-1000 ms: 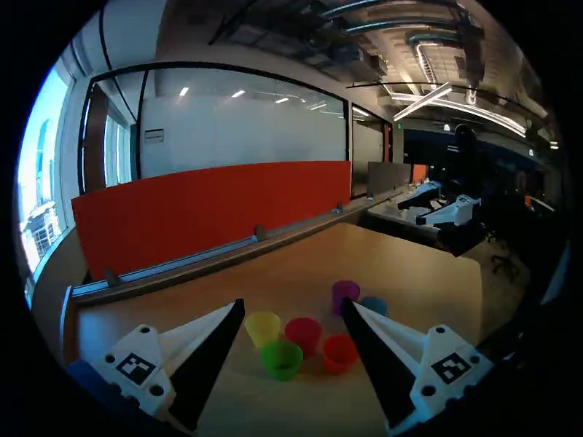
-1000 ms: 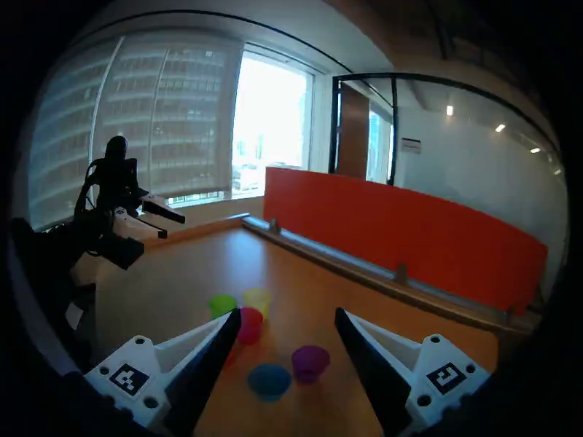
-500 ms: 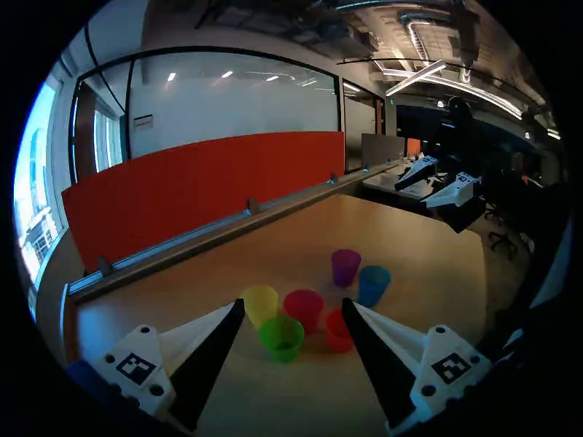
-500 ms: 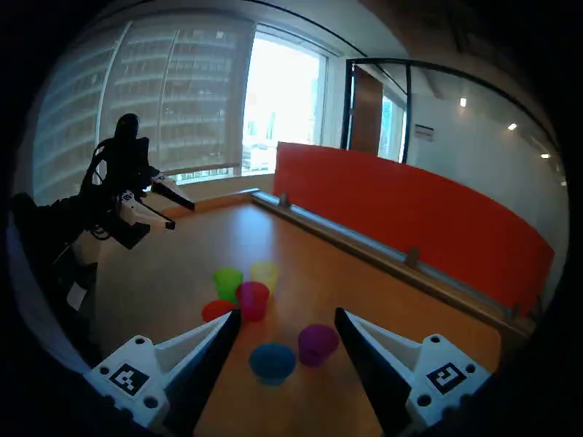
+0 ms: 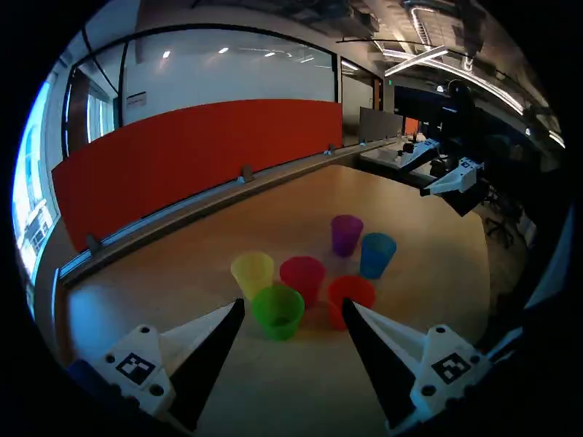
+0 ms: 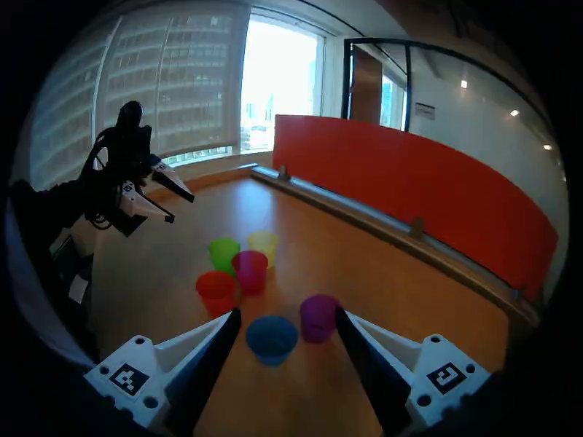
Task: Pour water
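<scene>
Left gripper view: left tool (image 5: 291,302), jaws spread wide, holding nothing, hovers low over the table (image 5: 430,291); six cups stand in a cluster just beyond its tips: green cup (image 5: 278,312) nearest and centred between the fingers, yellow cup (image 5: 253,273) and crimson cup (image 5: 302,277) close behind it, orange cup (image 5: 350,295) by the right finger, purple cup (image 5: 345,233) and blue cup (image 5: 377,253) farther right; whether any holds water cannot be told; judged step: approach for a grasp; advice: straddle one cup alone, close gently on its mid wall, keep it upright; obstacle: neighbours packed tight, so a finger may nudge them; right tool (image 5: 455,182) far right; orange partition (image 5: 197,156) along the far edge. Right gripper view: right tool (image 6: 286,313), jaws likewise wide and empty; blue cup (image 6: 272,339) nearest between the fingers, purple cup (image 6: 318,317) just beside it against the right finger, the other four grouped farther left; left tool (image 6: 157,193) far left, clear of the cups; window (image 6: 280,95) beyond
</scene>
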A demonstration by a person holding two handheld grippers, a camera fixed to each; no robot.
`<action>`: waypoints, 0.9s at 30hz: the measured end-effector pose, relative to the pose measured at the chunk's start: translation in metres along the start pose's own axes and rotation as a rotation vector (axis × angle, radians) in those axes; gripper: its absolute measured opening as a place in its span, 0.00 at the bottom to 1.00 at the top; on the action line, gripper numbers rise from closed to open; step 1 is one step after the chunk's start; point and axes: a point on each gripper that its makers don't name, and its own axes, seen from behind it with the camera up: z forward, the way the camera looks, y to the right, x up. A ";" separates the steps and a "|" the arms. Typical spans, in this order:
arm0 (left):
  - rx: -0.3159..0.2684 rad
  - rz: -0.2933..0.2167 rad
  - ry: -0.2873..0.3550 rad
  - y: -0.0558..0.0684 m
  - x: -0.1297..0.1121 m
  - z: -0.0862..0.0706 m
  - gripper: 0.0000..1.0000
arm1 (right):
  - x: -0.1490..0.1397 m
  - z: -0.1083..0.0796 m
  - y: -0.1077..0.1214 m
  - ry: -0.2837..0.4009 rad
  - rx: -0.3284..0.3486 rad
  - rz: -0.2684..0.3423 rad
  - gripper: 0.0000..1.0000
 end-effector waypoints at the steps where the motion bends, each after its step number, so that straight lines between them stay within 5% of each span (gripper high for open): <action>1: -0.004 0.001 -0.009 0.001 -0.004 0.003 0.99 | -0.003 0.002 0.000 -0.006 0.001 -0.002 1.00; 27: -0.042 0.014 -0.178 -0.005 -0.078 0.058 0.99 | -0.077 0.052 -0.013 -0.146 0.048 -0.029 1.00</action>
